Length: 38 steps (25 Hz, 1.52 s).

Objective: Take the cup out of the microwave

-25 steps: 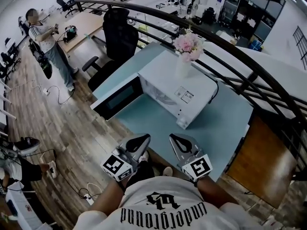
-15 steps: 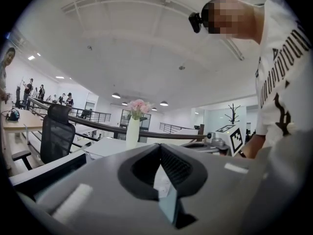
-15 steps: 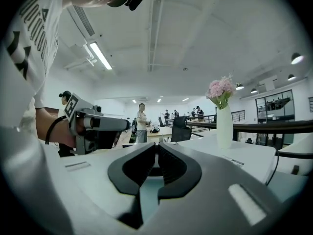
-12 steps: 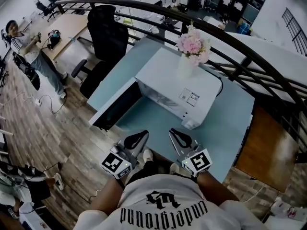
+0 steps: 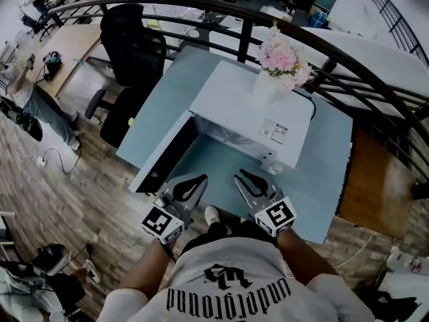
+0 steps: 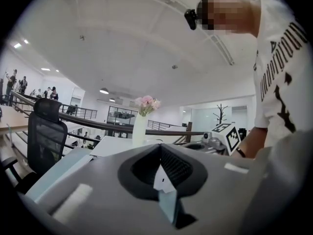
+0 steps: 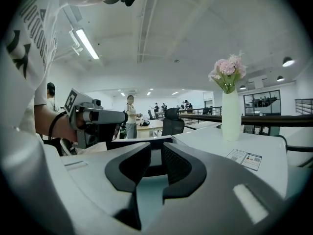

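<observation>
A white microwave (image 5: pixel 251 123) stands on the light-blue table (image 5: pixel 315 180) with its door (image 5: pixel 164 156) swung open to the left. Its inside faces away from my head view, and no cup shows in any view. My left gripper (image 5: pixel 201 178) hovers over the table's near edge just right of the door; its jaws meet at the tips (image 6: pixel 161 173) and hold nothing. My right gripper (image 5: pixel 239 174) sits beside it before the microwave's front, with a narrow gap between its empty jaws (image 7: pixel 155 153).
A white vase of pink flowers (image 5: pixel 271 79) stands on the microwave's top. A black office chair (image 5: pixel 131 52) stands left of the table, and a curved dark railing (image 5: pixel 201 5) runs behind it. People stand far off at the left. A wooden floor lies below.
The head view has swung and closed in on the table, so the microwave and its open door sit nearer the grippers. Both grippers keep their pose, side by side.
</observation>
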Motion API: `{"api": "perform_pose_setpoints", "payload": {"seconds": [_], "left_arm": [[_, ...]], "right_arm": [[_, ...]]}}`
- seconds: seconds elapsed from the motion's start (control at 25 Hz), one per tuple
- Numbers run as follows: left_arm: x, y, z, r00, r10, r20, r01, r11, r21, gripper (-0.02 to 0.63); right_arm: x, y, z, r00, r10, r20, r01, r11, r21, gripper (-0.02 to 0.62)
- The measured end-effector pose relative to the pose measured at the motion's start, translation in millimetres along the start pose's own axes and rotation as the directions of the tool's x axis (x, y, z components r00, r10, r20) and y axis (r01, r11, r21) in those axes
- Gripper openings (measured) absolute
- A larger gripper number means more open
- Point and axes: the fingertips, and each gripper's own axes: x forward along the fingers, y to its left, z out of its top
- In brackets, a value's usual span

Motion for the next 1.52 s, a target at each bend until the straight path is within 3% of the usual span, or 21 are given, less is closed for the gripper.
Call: {"api": "perform_pose_setpoints", "payload": {"seconds": [0.32,0.64,1.52], "left_arm": [[10.7,27.5,-19.0,1.0,-0.021,-0.022,0.021,0.999,-0.031,0.051],[31.9,54.2,-50.0,0.998,-0.015,-0.053,0.012,0.999,-0.045,0.051],[93.3,103.0,-121.2,0.993,0.005,-0.115,-0.015,0.996,-0.086,0.051]], "right_arm": [[23.9,-10.4,-11.7,0.999,-0.037,-0.02,0.037,0.999,0.018,0.072],[55.5,-38.9,-50.5,0.998,-0.037,-0.044,0.038,0.999,0.036,0.086],[139.1,-107.2,-188.4,0.981,-0.046,-0.19,0.071,0.989,0.128,0.094]]}}
